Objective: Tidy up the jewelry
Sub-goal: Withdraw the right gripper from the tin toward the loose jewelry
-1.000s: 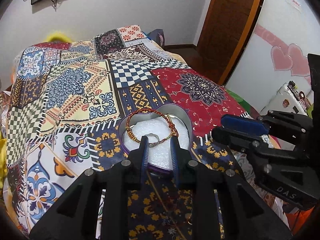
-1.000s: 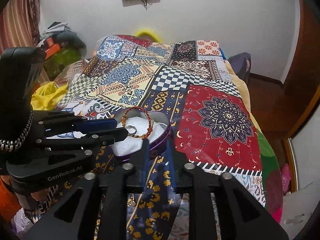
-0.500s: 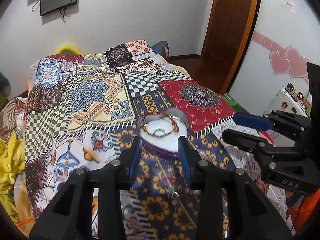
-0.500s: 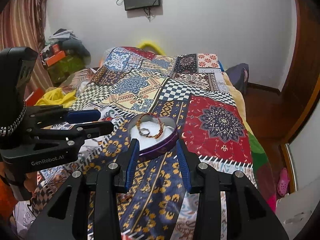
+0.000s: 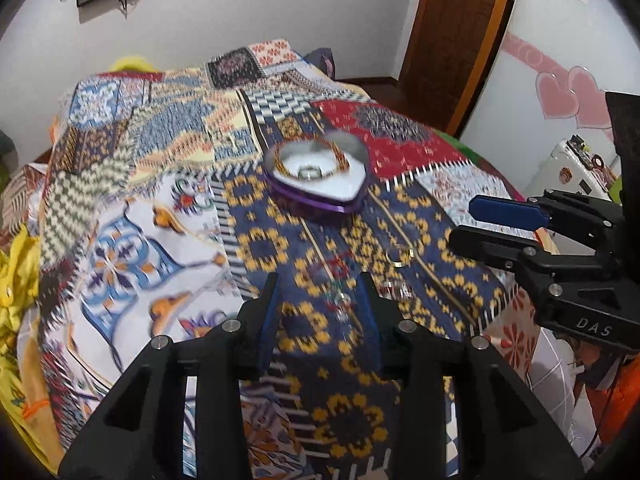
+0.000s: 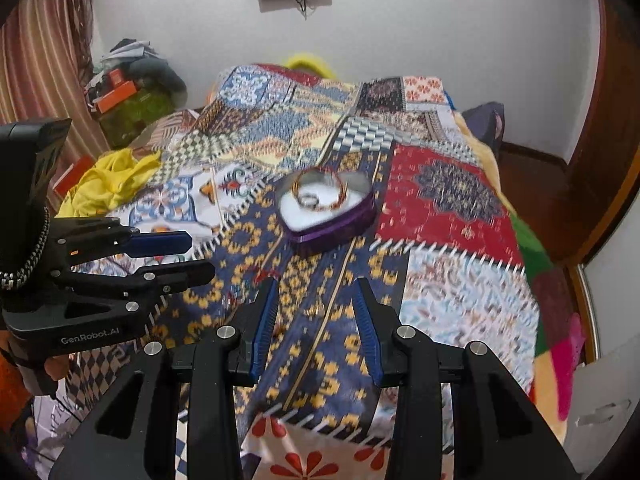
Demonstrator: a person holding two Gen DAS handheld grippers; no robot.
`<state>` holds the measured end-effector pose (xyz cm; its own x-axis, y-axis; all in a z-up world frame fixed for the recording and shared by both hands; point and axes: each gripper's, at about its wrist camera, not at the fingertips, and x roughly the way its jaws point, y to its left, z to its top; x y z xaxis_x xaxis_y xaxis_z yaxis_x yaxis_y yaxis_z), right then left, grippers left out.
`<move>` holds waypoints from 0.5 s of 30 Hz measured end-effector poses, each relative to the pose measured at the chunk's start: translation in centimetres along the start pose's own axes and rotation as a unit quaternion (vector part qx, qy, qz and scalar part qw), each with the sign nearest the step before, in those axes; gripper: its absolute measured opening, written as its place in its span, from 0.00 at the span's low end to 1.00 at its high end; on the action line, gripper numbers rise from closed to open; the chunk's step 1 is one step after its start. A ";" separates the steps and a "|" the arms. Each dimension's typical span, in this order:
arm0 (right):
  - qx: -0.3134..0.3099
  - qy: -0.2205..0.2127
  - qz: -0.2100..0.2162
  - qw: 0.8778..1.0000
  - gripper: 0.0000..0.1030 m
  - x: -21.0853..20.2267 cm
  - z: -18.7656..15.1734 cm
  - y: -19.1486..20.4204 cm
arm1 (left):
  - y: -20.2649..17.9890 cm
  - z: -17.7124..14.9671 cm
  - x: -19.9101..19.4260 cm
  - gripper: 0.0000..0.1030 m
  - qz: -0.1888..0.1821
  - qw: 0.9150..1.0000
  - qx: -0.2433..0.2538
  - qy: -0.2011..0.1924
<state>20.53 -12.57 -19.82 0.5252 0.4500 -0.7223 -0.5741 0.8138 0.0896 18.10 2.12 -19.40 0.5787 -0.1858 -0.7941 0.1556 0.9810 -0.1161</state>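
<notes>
While both grippers hang apart from the heart-shaped tin (image 5: 316,184), nothing is held: the left gripper (image 5: 318,300) has its jaws parted over the bedspread (image 5: 160,216), with only loose pieces seen between them, and the right gripper (image 6: 316,308) is likewise parted and empty. Both sets of jaws have just been opening, with nothing clamped between them.

The step in hand is judged to be the fetching of the next loose piece. A gold ring (image 5: 400,257) lies on the dark blue patch near the right gripper as seen from the left wrist, and a small tangle of chain or earrings (image 5: 340,292) lies between the left fingertips; its exact kind cannot be told through the blur. Such small items are best approached steeply, with the pads lowered to either side until the cloth is just touched, then closed slowly so that no fabric is pinched with the piece. The ring is likely to slip if it is caught on its edge.

In the tin, on a white lining, a beaded bracelet (image 5: 316,152) and a silver ring (image 5: 310,172) are already laid.
</notes>
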 end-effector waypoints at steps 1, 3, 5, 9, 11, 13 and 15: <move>0.001 0.004 0.001 1.000 0.34 0.2 -0.2 0.0 | -0.1 -0.3 0.2 0.36 -0.001 1.000 0.000 0.003; 0.001 0.014 0.005 1.000 0.34 0.6 -0.8 0.0 | -0.4 -0.8 0.5 0.36 -0.004 1.000 -0.001 0.006; 0.000 0.021 0.006 1.000 0.34 0.9 -1.4 0.0 | -0.6 -1.1 0.9 0.35 -0.009 1.000 -0.004 0.011; 0.001 0.029 0.013 0.999 0.34 1.1 -2.1 0.0 | -1.1 -1.5 1.5 0.27 -0.012 1.000 0.001 0.014; -0.001 0.032 0.020 0.999 0.34 1.3 -2.3 0.1 | -1.2 -1.5 1.8 0.25 -0.015 1.000 0.002 0.019; -0.005 0.034 0.023 0.999 0.34 1.6 -2.3 0.4 | -1.2 -1.6 2.3 0.23 -0.018 1.000 0.001 0.024; -0.009 0.035 0.029 0.999 0.34 1.8 -2.4 0.6 | -1.1 -1.7 2.7 0.22 -0.018 0.999 -0.001 0.028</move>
<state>19.61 -12.12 -22.73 0.4455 0.4694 -0.7623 -0.6144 0.7796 0.1211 18.16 0.63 -22.44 0.5265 -0.2177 -0.8219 0.1734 0.9738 -0.1469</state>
